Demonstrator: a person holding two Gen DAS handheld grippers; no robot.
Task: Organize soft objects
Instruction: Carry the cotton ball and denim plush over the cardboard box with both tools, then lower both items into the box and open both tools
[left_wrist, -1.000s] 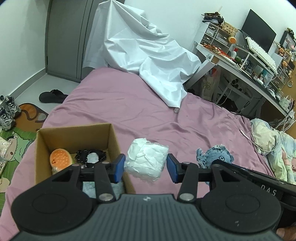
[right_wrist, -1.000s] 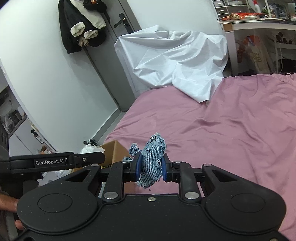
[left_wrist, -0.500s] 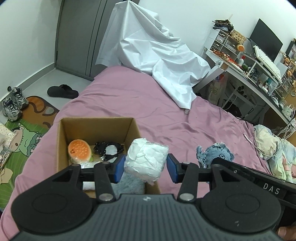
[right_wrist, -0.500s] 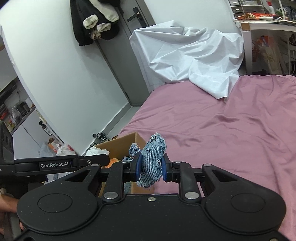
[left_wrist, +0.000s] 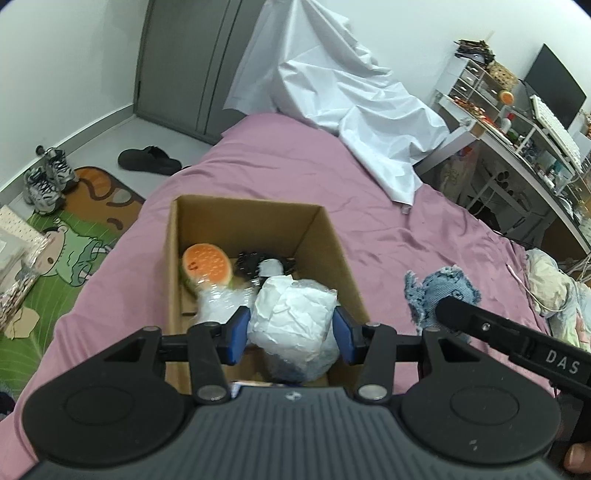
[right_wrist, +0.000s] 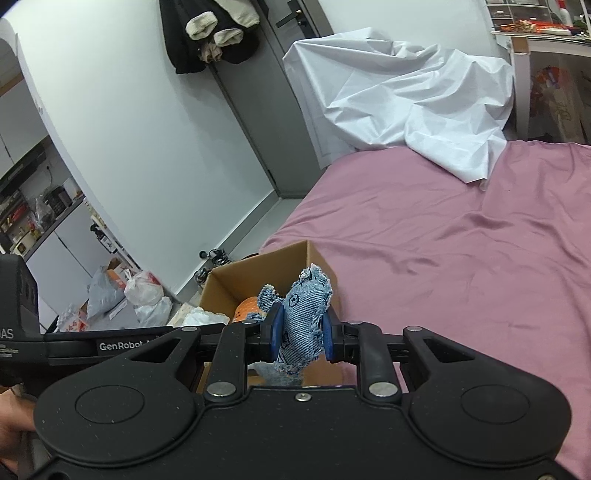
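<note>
The left gripper (left_wrist: 291, 334) clamps a crumpled white plastic-wrapped bundle (left_wrist: 293, 325) between its blue pads, directly over the open brown cardboard box (left_wrist: 325, 236). A second ago the box lay left of the fingers; now its walls frame them. The right gripper (right_wrist: 300, 334) pinches a frayed blue denim toy (right_wrist: 304, 317), the box's near corner just ahead; open pink bedsheet (right_wrist: 461, 258) stretches rightward.

Home bedroom: pink-sheeted bed (left_wrist: 295, 166), desk (left_wrist: 517, 147), shoes (left_wrist: 46, 181) on floor.
</note>
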